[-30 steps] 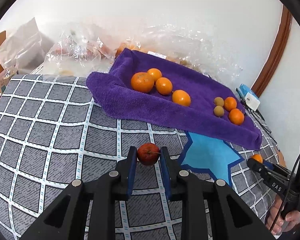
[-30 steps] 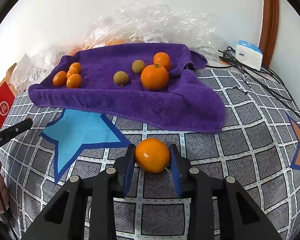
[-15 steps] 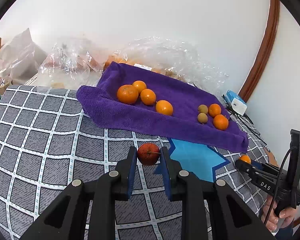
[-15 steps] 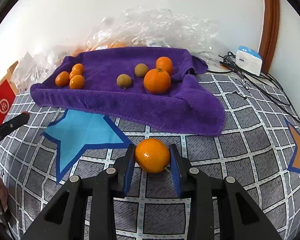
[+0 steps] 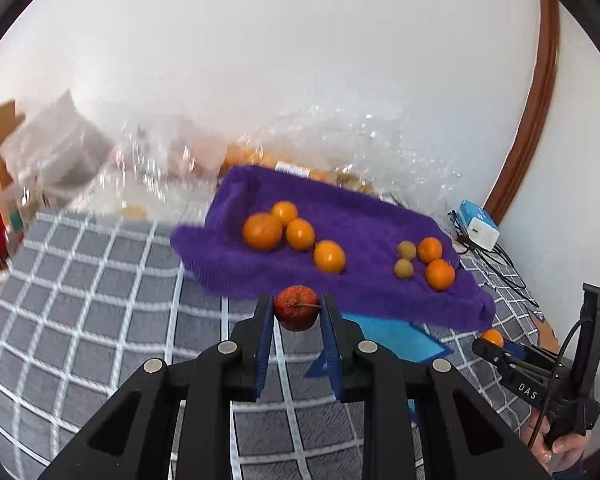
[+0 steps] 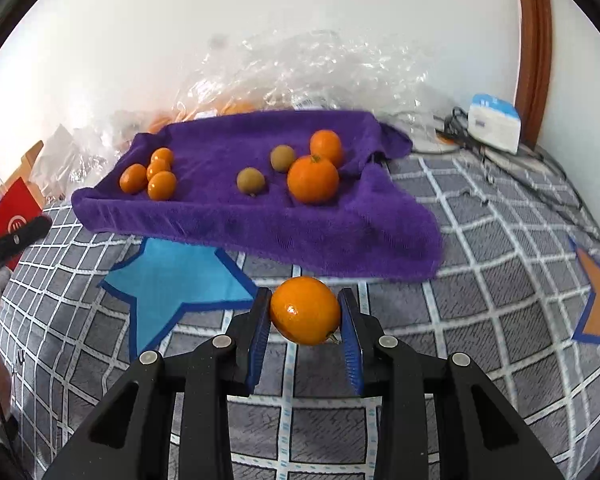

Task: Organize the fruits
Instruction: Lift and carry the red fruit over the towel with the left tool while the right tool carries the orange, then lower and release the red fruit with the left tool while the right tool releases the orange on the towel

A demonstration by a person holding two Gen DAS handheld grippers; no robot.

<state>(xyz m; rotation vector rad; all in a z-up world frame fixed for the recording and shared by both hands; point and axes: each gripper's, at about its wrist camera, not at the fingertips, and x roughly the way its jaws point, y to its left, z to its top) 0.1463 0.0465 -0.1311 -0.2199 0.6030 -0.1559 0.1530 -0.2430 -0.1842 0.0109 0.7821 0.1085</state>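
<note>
My left gripper (image 5: 297,312) is shut on a small red apple (image 5: 297,307), held above the checked bedspread just before the purple towel (image 5: 352,212). My right gripper (image 6: 305,312) is shut on an orange (image 6: 305,310), also short of the towel (image 6: 260,216). On the towel lie a cluster of oranges (image 5: 290,228) at the left, and two small brown-green fruits (image 5: 404,258) beside two more oranges (image 5: 434,262) at the right. In the left wrist view the right gripper (image 5: 496,346) shows at the far right with its orange (image 5: 492,337).
Crumpled clear plastic bags (image 5: 340,148) with more fruit lie behind the towel against the wall. A white and blue charger (image 6: 494,122) with black cables sits at the back right. A red box (image 6: 10,210) stands at the left. A blue star (image 6: 180,280) marks the bedspread.
My left gripper has risen with the apple and come nearer the towel, which now sits lower and closer in its view. The right gripper has scarcely moved and still holds the orange.
</note>
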